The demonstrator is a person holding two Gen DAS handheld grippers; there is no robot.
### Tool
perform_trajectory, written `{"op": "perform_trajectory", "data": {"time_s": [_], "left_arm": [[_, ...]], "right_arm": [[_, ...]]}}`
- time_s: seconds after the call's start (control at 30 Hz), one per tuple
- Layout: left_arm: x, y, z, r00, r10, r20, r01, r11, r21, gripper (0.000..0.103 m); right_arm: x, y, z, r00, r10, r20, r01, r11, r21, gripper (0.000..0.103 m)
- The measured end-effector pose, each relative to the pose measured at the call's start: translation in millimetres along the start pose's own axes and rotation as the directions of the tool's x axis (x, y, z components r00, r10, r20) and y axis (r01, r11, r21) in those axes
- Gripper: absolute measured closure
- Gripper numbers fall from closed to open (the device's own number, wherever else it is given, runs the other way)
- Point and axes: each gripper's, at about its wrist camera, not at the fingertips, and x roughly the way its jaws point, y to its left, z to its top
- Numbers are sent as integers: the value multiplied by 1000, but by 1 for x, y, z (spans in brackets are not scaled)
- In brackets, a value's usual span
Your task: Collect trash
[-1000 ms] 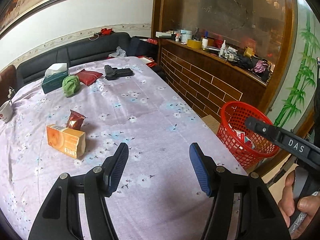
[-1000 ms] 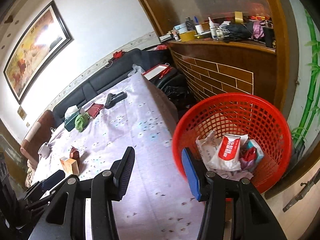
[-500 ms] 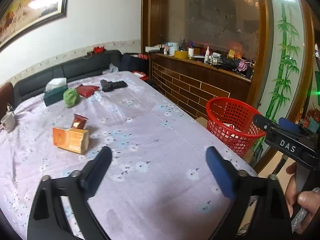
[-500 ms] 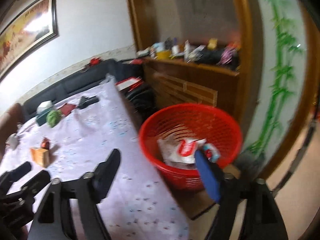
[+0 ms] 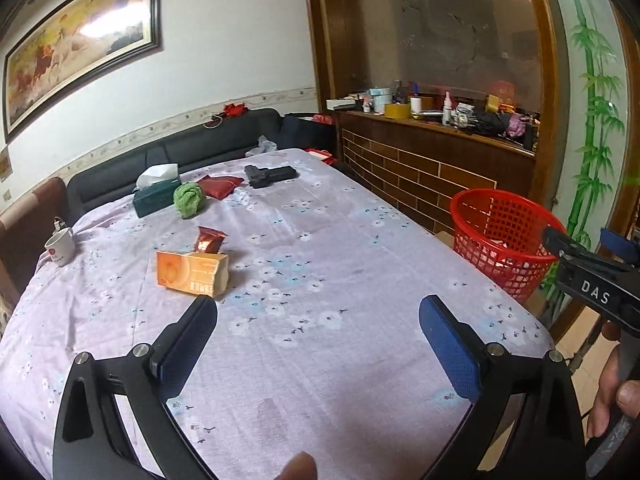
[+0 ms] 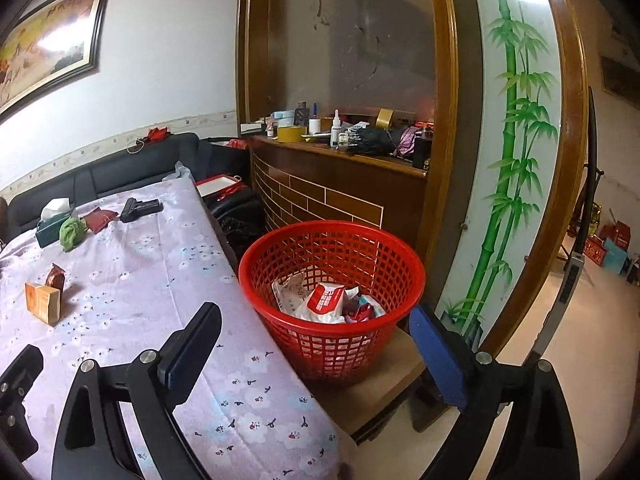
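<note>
Black-framed hand-held gripper (image 5: 318, 334) with blue pads (image 5: 448, 344), silver screws (image 5: 494, 348), white "DAS" lettering (image 5: 595, 294).

Orange box (image 5: 192, 273), brown wrapper (image 5: 208, 239) on table; red basket (image 6: 332, 300) holds wrappers.

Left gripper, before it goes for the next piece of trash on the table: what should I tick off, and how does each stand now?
1. Left gripper open and empty: ok.
2. Right gripper open and empty: ok.
3. Orange box in plain view, nothing on top: ok.
4. Brown snack wrapper lies just behind the box; whether they touch: cannot tell.
5. Red basket upright beside the table, with room above the trash: ok.
</note>
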Motion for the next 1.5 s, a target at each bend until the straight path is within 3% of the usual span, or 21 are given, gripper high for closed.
{"op": "perform_trajectory", "data": {"time_s": [0.13, 0.47, 0.77, 1.5], "left_arm": [[-7, 2, 0, 999, -2, 37, 1, 1000, 9, 2], [-5, -17, -4, 999, 42, -12, -41, 996, 81, 2], [2, -23, -12, 998, -40, -54, 45, 996, 83, 2], [3, -23, -15, 997, -45, -69, 50, 996, 78, 2]], "right_arm": [[0, -2, -1, 1000, 1, 0, -1, 1000, 1, 6], [0, -1, -3, 1000, -3, 3, 3, 1000, -2, 6], [0, -1, -3, 1000, -3, 5, 3, 1000, -4, 6], [4, -3, -3, 1000, -5, -6, 5, 1000, -11, 6]]}}
